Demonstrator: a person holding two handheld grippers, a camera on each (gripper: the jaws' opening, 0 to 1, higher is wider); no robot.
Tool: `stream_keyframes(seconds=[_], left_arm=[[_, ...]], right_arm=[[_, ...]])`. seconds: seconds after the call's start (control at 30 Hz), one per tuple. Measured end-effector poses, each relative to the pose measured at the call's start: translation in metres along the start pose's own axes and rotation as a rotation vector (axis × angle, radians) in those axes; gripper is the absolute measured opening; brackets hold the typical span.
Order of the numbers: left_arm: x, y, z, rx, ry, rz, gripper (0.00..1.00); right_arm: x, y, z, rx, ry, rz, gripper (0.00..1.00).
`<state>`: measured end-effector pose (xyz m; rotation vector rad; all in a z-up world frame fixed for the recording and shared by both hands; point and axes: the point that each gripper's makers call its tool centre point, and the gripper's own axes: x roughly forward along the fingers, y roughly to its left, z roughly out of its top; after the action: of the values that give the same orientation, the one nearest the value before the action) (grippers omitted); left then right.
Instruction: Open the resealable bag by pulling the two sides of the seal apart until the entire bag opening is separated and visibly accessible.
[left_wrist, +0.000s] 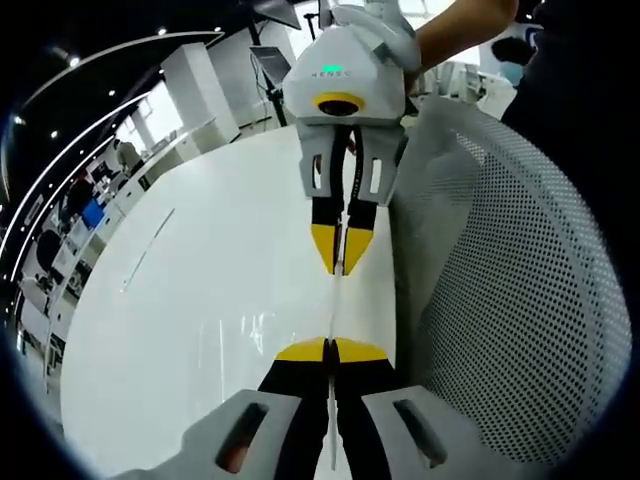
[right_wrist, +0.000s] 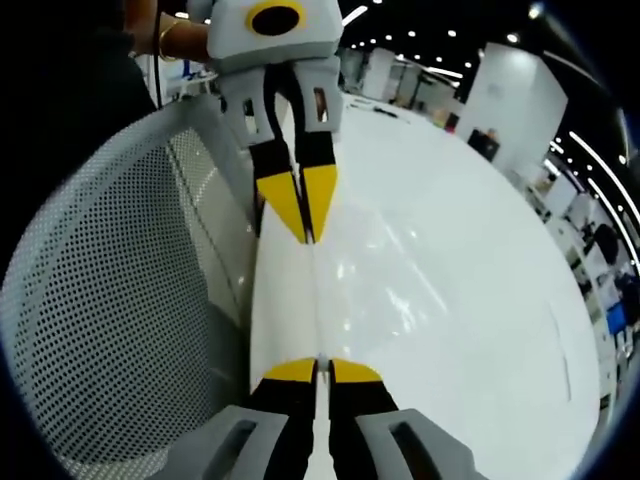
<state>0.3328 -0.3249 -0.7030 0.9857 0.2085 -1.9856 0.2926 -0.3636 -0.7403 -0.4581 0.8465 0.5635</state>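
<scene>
Held the resealable bag edge-on over the white table, stretched taut between both tools. Left gripper clamped on one end, right gripper pinched on the other. Looked thin, floppy, slick, so probably best grabbed right at the seal lips. Mesh basket just beside; big bright hall behind.
</scene>
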Motion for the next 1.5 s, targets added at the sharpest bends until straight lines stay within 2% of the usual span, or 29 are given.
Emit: stream_keyframes(seconds=[0.13,0.4,0.53,0.67,0.83,1.17,1.5], left_arm=[[-0.002,0.001,0.0,-0.006,-0.006,0.004,0.0],[-0.003,0.005,0.003,-0.001,-0.006,0.032,0.0],[0.0,0.002,0.002,0.003,-0.002,0.035,0.0],[0.001,0.002,0.003,0.002,-0.003,0.036,0.0],[0.001,0.003,0.005,0.002,-0.006,0.038,0.0],[0.0,0.002,0.004,0.0,-0.01,0.032,0.0],[0.002,-0.004,0.009,0.059,-0.006,0.014,0.0]], right_arm=[[-0.002,-0.002,0.002,0.036,-0.022,-0.013,0.0],[-0.006,-0.009,0.006,0.101,-0.015,-0.06,0.01],[-0.012,-0.013,0.02,0.138,-0.079,-0.083,0.03],[-0.016,-0.013,0.03,0.114,-0.092,-0.095,0.03],[-0.014,-0.007,0.042,0.099,-0.118,-0.077,0.03],[-0.007,-0.003,0.039,0.091,-0.096,-0.063,0.02],[0.005,0.008,0.044,0.051,-0.077,-0.03,0.02]])
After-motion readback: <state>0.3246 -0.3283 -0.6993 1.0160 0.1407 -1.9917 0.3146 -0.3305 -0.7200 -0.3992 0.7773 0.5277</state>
